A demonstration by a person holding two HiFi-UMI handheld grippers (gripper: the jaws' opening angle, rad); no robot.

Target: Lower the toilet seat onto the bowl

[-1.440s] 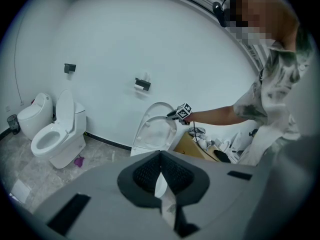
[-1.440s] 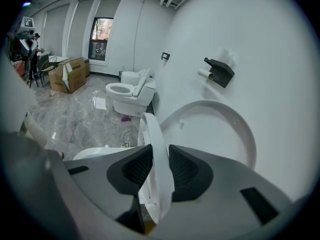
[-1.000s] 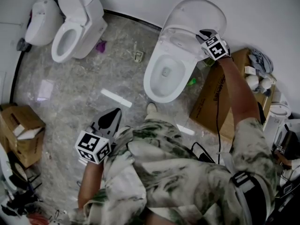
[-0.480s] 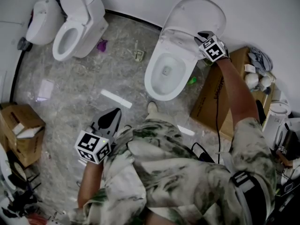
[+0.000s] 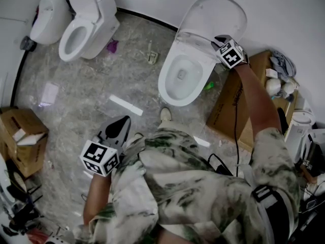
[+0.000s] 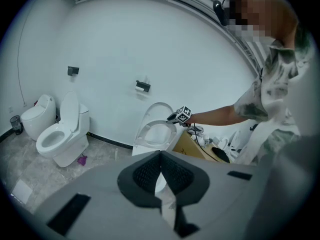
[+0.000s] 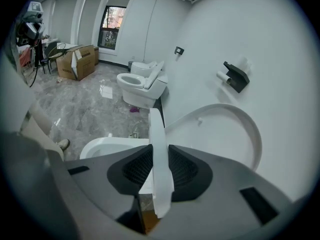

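Note:
A white toilet bowl (image 5: 180,83) stands against the far wall with its lid (image 5: 216,14) upright. The seat ring (image 5: 195,38) is tilted forward off the lid, above the bowl. My right gripper (image 5: 218,40) is shut on the ring's right edge. In the right gripper view the thin white seat edge (image 7: 157,144) runs between both pads, with the lid (image 7: 227,134) behind it and the bowl (image 7: 105,146) below. My left gripper (image 5: 122,123) hangs low over the floor, shut on nothing, its pads meeting at the tip (image 6: 161,156). It points toward the toilet (image 6: 155,134).
A second toilet (image 5: 86,27) and another white fixture (image 5: 48,17) stand at the far left. A cardboard box (image 5: 236,103) sits right beside the bowl, another box (image 5: 20,136) at the left. A white strip (image 5: 126,105) lies on the marble floor. The person's shoe (image 5: 165,115) is near the bowl.
The right gripper keeps its hold on the seat at nearly the same spot. The head view has drifted slightly; the left gripper has not moved.

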